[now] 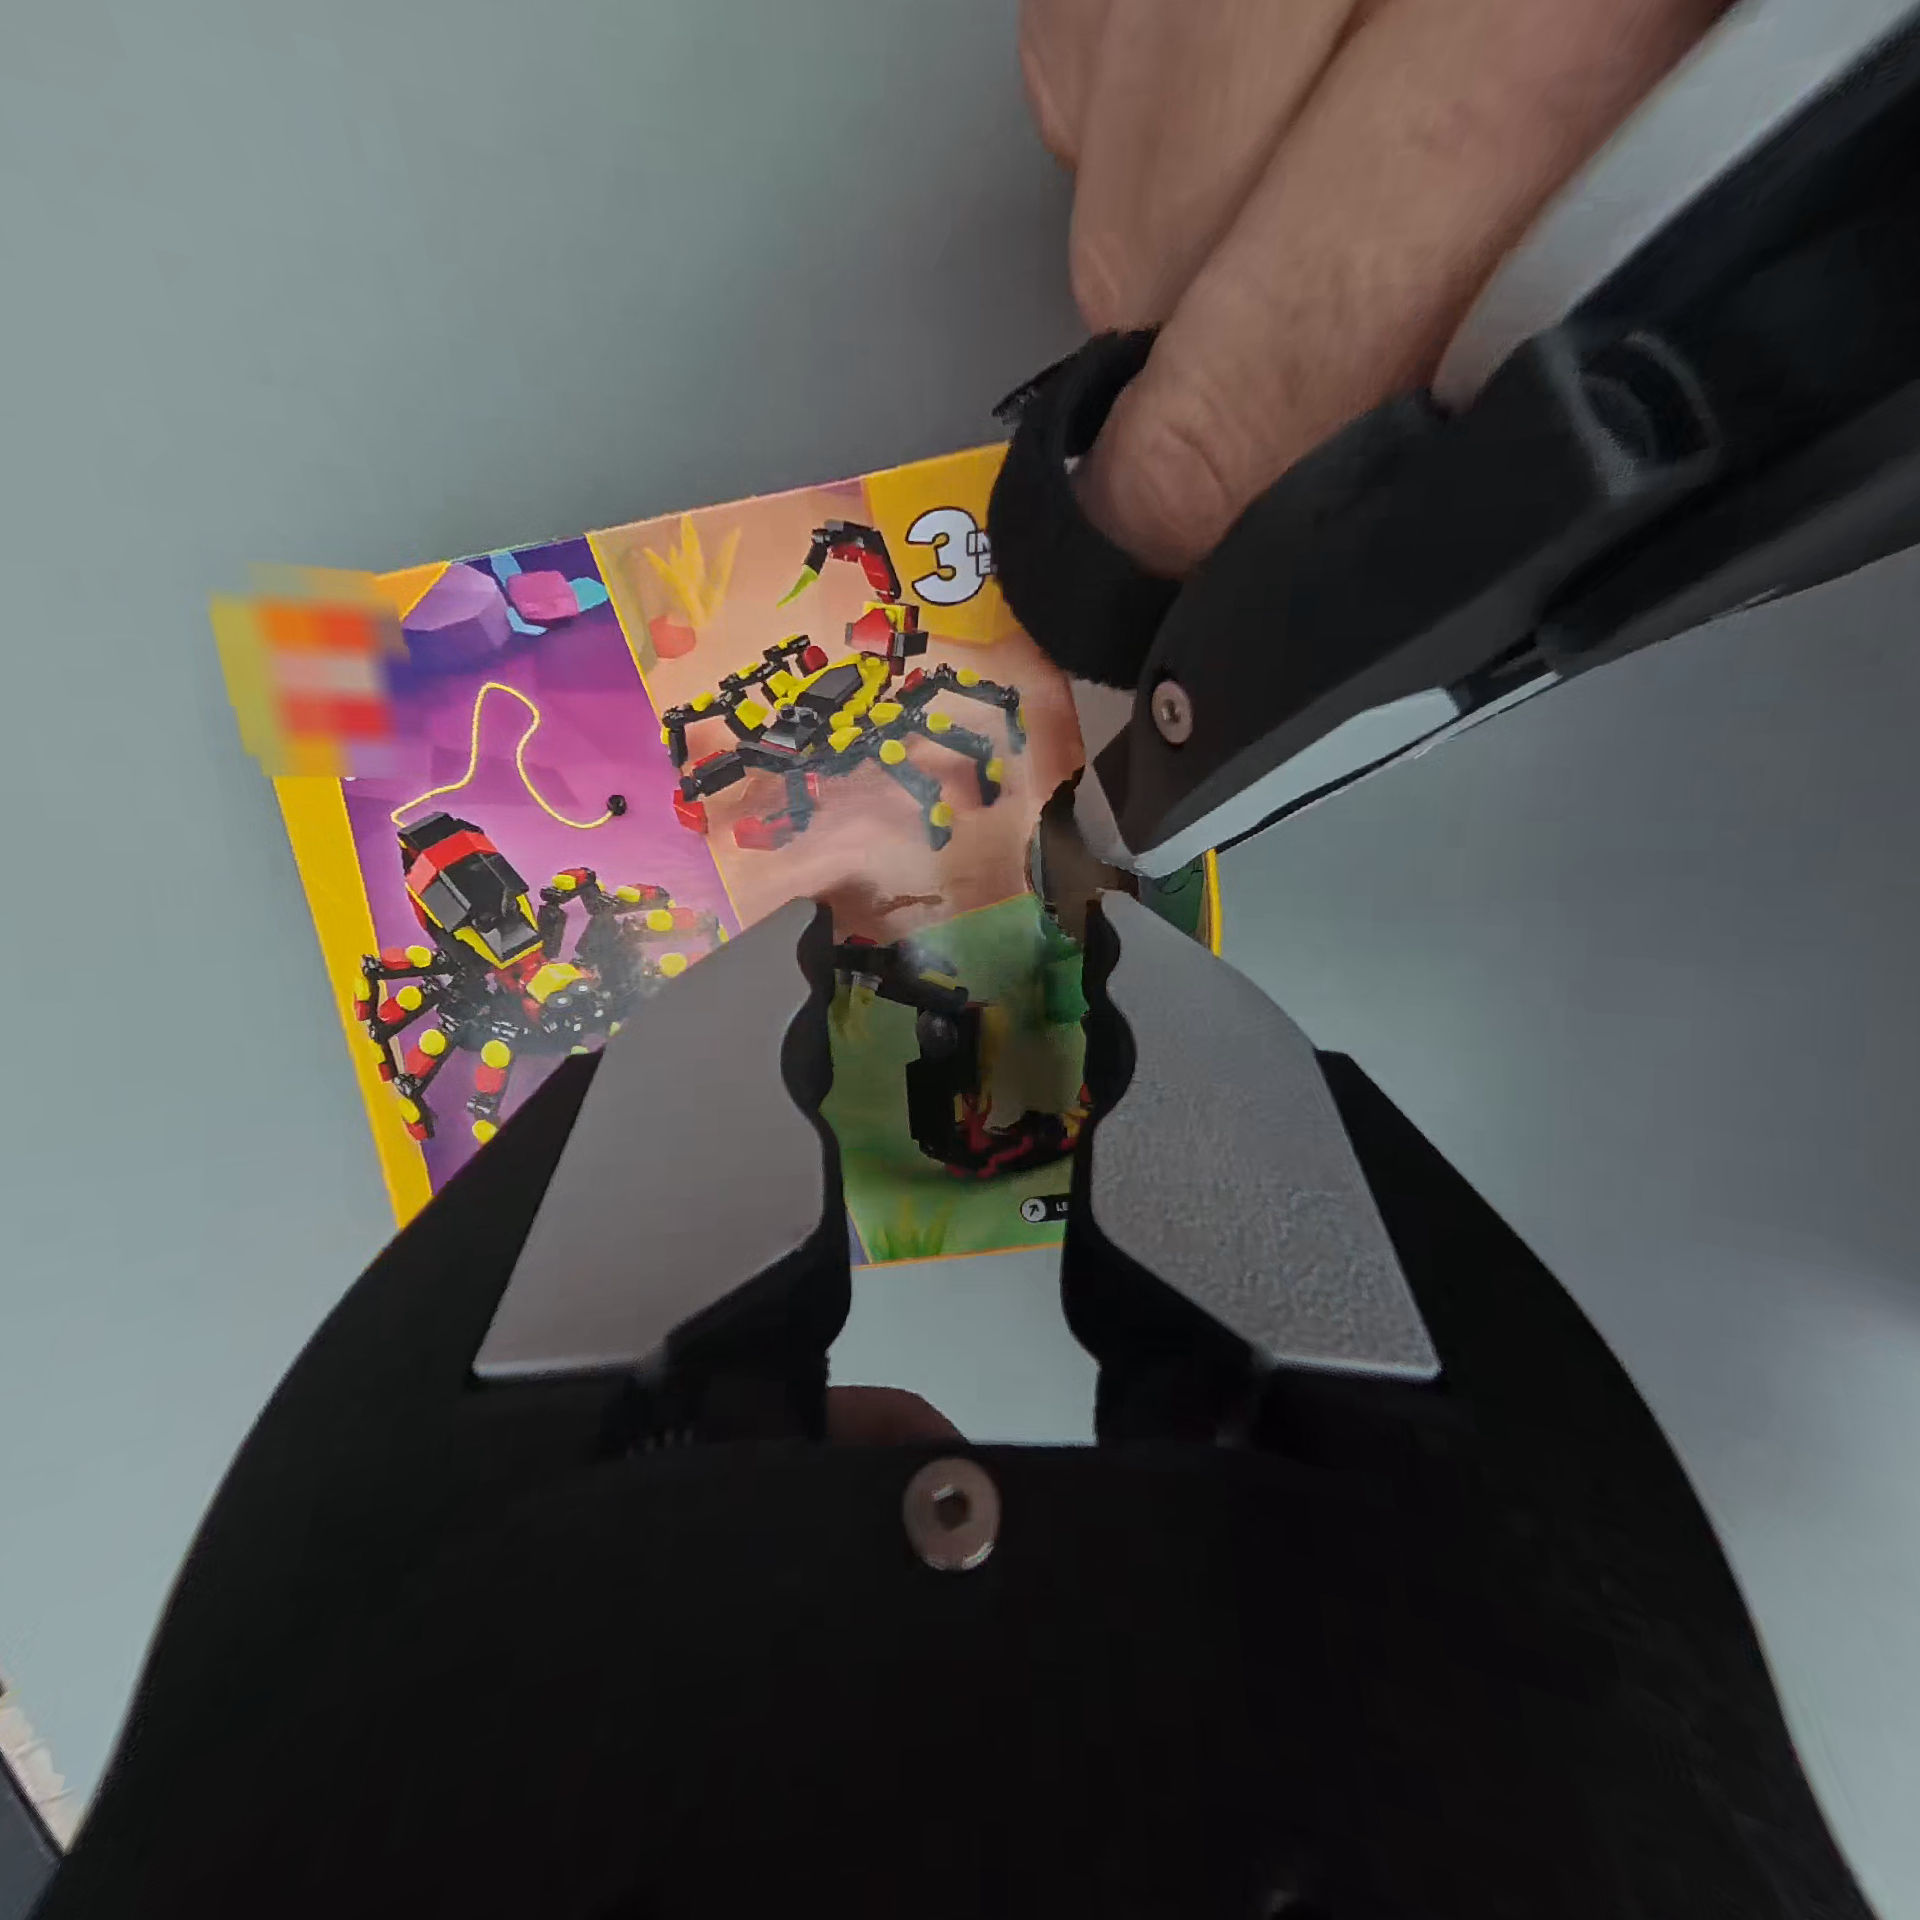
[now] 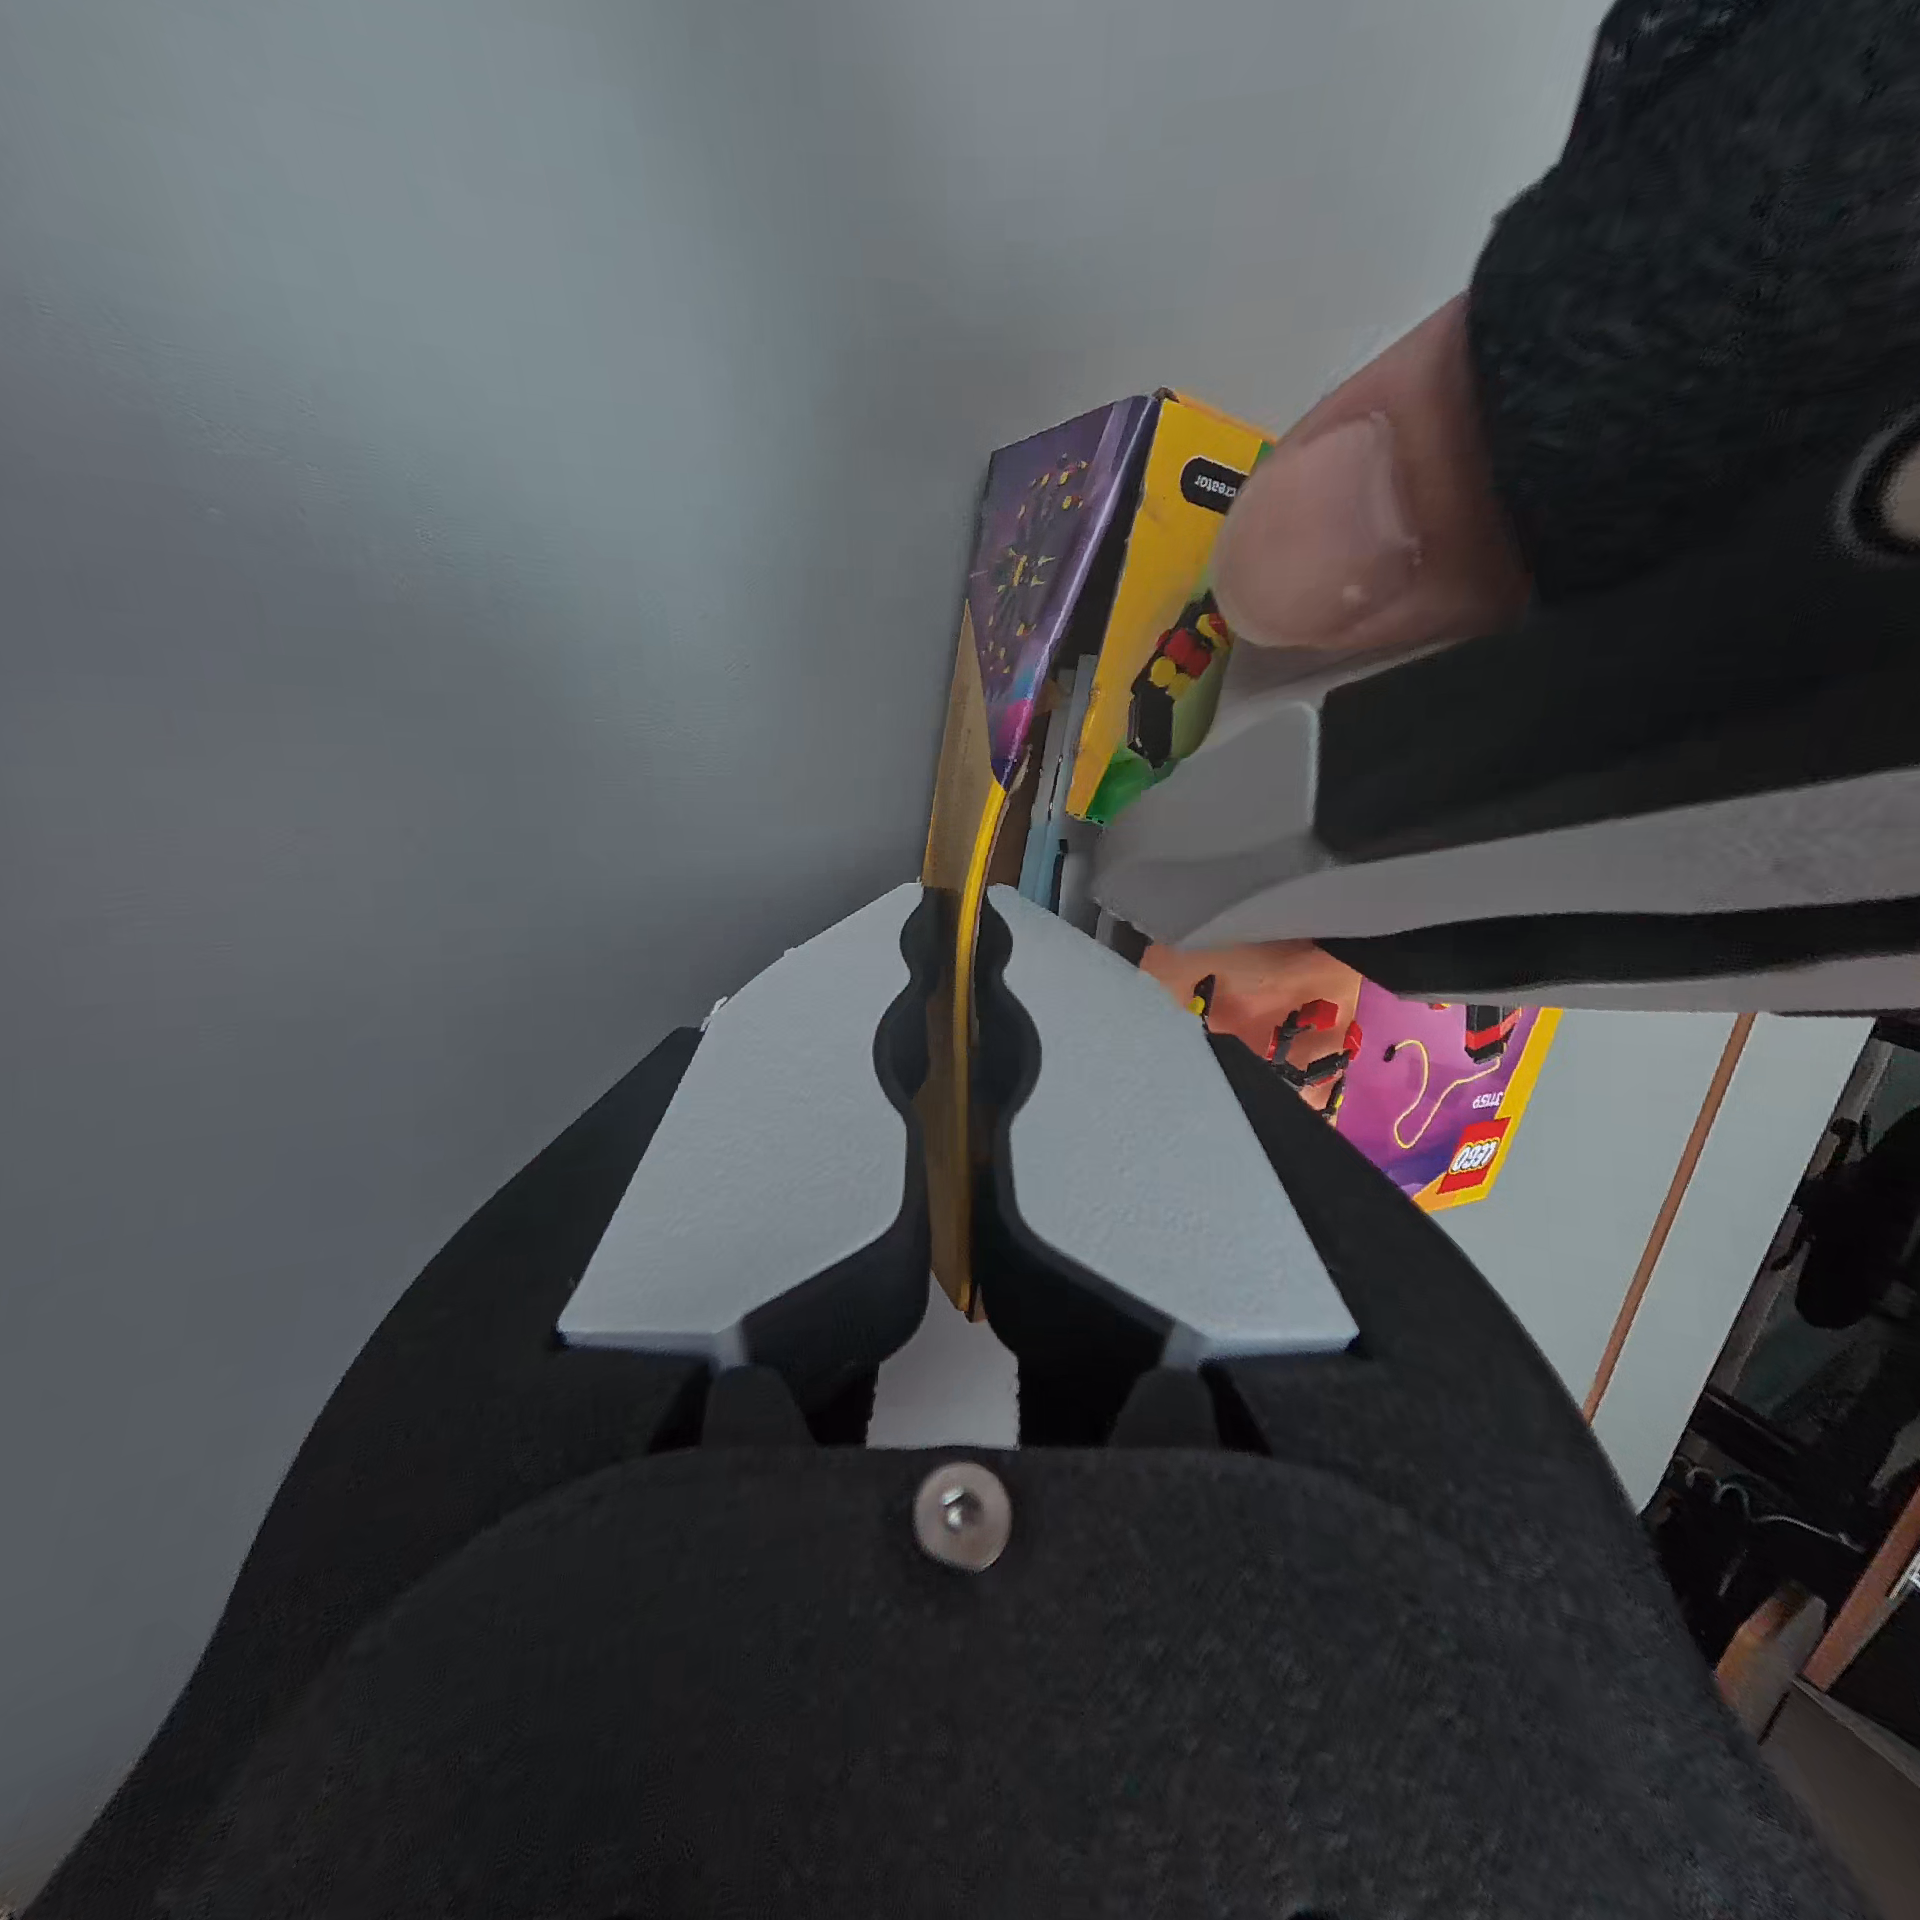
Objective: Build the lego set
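Note:
The lego box (image 1: 582,831), yellow and purple with pictures of a spider, a scorpion and a snake, lies flat on the grey table (image 1: 312,312). My left gripper (image 1: 956,914) is open and hovers just over the box's near right part, and the box face shows between its fingers. My right gripper (image 2: 956,899) is shut on a yellow cardboard flap (image 2: 961,1091) at the box's torn end. In the left wrist view it reaches in from the upper right to the box's right edge (image 1: 1127,842). The left gripper's fingers (image 2: 1226,894) rest by the opened end of the box (image 2: 1132,582).
A person's hand (image 1: 1247,312) holds the right gripper, and a thumb (image 2: 1340,520) shows on the left one. The table's edge, a copper-coloured strip (image 2: 1662,1226) and dark clutter (image 2: 1818,1455) lie at the far right of the right wrist view.

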The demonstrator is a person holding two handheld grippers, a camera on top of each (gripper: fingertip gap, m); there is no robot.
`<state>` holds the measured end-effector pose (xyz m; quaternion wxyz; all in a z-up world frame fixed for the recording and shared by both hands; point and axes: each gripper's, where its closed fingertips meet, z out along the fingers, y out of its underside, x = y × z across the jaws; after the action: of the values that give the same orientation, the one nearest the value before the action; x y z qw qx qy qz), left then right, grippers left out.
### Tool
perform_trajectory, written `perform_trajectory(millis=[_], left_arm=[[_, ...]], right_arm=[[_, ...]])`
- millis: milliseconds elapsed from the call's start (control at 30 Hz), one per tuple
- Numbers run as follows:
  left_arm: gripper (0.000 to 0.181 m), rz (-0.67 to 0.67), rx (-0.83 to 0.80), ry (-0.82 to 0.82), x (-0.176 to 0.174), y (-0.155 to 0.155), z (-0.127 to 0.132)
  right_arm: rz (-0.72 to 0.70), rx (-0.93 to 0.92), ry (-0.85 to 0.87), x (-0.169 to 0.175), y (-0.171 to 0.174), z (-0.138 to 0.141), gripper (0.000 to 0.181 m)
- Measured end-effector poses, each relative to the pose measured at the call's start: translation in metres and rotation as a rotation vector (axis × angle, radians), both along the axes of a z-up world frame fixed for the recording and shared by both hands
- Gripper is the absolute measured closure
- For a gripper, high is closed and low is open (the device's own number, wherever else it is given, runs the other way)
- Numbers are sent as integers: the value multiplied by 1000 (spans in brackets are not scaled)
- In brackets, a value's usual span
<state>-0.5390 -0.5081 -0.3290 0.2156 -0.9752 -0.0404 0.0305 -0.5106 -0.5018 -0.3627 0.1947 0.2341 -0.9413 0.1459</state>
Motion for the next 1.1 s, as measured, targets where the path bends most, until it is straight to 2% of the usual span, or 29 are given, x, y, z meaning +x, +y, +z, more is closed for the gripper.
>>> perform_trajectory(millis=[33,233,267,400,433,533,667,833,1033,1100], left_arm=[[135,-7,-24,31,-2,1,-2],[138,-4,-103,217,-16,2,-11],[131,0,-119,260,-20,1,-12],[120,33,-103,321,-29,-1,-13],[131,22,-87,330,-27,0,-12],[144,-9,-92,380,-23,1,-13],[145,27,-40,263,-25,1,-14],[145,21,-65,226,-27,2,-17],[145,12,-84,205,-28,4,-18],[145,7,-86,194,-28,4,-18]], right_arm=[[-14,0,5,-2,1,0,177],[-82,-23,65,-11,-1,-2,177],[-88,-30,67,-11,-2,-3,177],[-112,-49,90,-13,-4,-3,177],[-129,-53,97,-16,-4,-4,177],[-142,-68,130,-17,-4,-4,177],[-129,-68,257,-22,-4,-3,175],[-122,-68,379,-23,-3,-2,172],[-112,-63,478,-23,-2,-2,170],[-116,-96,445,-24,-2,-2,170]])
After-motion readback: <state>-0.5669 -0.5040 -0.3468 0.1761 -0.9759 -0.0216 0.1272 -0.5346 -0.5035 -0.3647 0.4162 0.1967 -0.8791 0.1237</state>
